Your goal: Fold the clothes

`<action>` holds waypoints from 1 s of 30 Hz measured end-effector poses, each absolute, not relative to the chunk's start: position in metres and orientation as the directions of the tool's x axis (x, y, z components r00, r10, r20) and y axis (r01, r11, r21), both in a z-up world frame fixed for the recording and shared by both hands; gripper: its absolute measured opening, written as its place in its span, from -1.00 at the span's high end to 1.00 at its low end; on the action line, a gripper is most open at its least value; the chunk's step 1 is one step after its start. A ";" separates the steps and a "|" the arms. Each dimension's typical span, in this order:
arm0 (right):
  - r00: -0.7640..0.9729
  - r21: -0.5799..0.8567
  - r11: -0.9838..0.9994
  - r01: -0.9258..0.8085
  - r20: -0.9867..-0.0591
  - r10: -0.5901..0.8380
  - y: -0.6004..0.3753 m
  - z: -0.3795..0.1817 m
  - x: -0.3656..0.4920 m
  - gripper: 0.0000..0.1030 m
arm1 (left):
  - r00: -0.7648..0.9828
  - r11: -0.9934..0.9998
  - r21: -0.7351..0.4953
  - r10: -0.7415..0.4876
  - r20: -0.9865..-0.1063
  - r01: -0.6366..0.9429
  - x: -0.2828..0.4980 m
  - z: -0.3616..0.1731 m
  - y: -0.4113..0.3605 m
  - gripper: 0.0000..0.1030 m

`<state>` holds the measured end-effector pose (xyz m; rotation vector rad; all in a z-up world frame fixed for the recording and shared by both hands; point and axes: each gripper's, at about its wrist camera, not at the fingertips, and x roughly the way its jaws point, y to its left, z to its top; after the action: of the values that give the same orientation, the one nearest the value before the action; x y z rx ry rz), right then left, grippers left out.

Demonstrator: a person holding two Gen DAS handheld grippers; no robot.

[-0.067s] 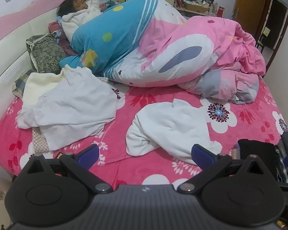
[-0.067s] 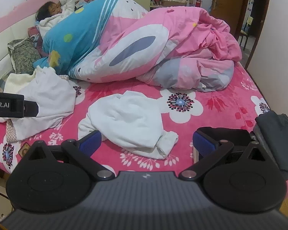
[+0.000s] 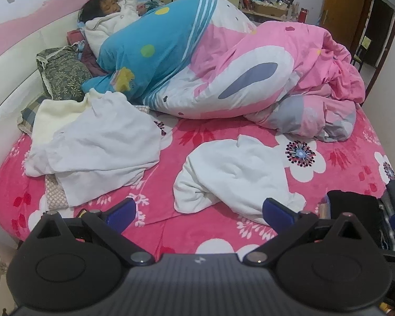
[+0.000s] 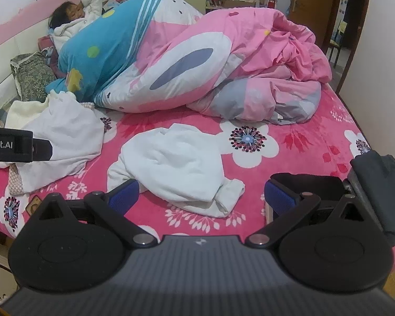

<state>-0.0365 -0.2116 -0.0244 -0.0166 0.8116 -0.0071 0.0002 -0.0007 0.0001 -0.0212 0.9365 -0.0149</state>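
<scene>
Two blue-padded fingers of the left hand-held gripper [image 3: 198, 210] are spread wide and empty, hovering over the near edge of the pink flowered bed [image 3: 342, 158]. Just ahead lies the crumpled white garment [image 3: 234, 173], with a rumpled pile of white clothes [image 3: 97, 144] further left. Over to the right wrist view: the right hand-held gripper [image 4: 201, 193] is also spread and empty, the white garment [image 4: 176, 163] between its fingers, a folded black garment [image 4: 308, 184] beside the right finger.

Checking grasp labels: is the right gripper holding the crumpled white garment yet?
No. The right gripper has its fingers spread wide with nothing between them, while the white garment lies loose on the bed.
</scene>
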 end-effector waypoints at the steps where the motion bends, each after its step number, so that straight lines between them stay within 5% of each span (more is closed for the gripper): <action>1: 0.688 -0.017 1.000 0.001 -0.726 -0.013 -0.212 -0.025 -0.037 -0.97 | 0.591 1.000 -0.022 -0.020 -0.807 0.005 0.000 0.000 -0.001 -0.99; 30: 0.643 -0.032 0.999 0.008 -0.765 -0.030 -0.211 -0.028 -0.043 -0.97 | 0.565 0.999 0.019 -0.009 -0.825 0.044 -0.021 -0.012 -0.008 -0.99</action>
<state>-0.0430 -0.2110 -0.0283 -0.0261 0.8723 -0.0218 -0.0212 -0.0084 -0.0118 0.0392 0.9694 -0.0314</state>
